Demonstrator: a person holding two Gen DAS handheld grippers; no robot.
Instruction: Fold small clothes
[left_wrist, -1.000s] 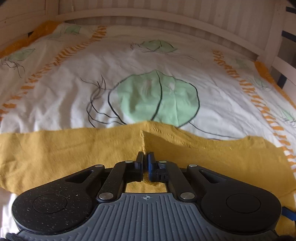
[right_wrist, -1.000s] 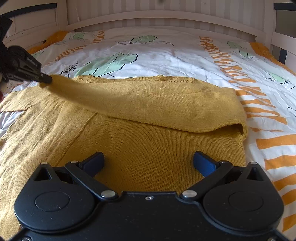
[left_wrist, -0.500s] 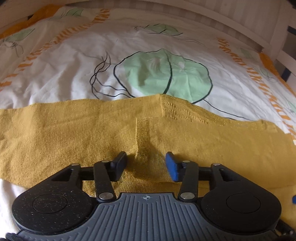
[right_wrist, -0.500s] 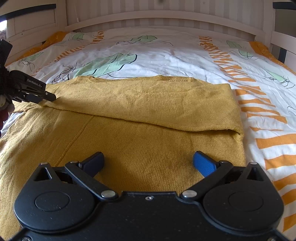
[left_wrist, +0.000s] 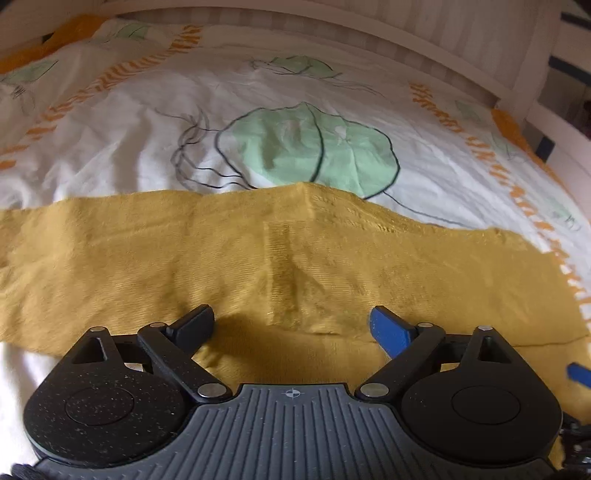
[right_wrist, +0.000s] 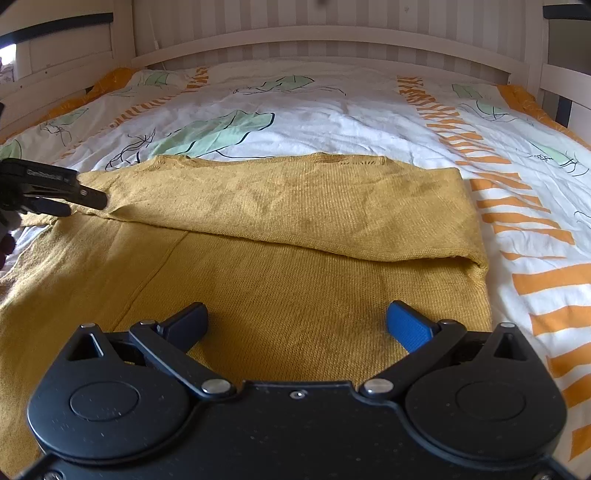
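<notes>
Centrally, we see a mustard-yellow knit sweater (right_wrist: 280, 258) lying flat on the bed, its far half folded toward us so a doubled layer crosses from nine to three o'clock. Our left gripper (left_wrist: 291, 325) hovers over a small raised ridge of the knit; its jaws are opening, with the ridge between them but untouched. In the right view that gripper's tips sit at nine o'clock by the fold's edge. Our right gripper (right_wrist: 295, 321) is spread wide above the near layer, pinching nothing. Beneath lies a white duvet (right_wrist: 332, 118) with green leaves and orange stripes, and at twelve o'clock a pale slatted headboard (right_wrist: 332, 40).
</notes>
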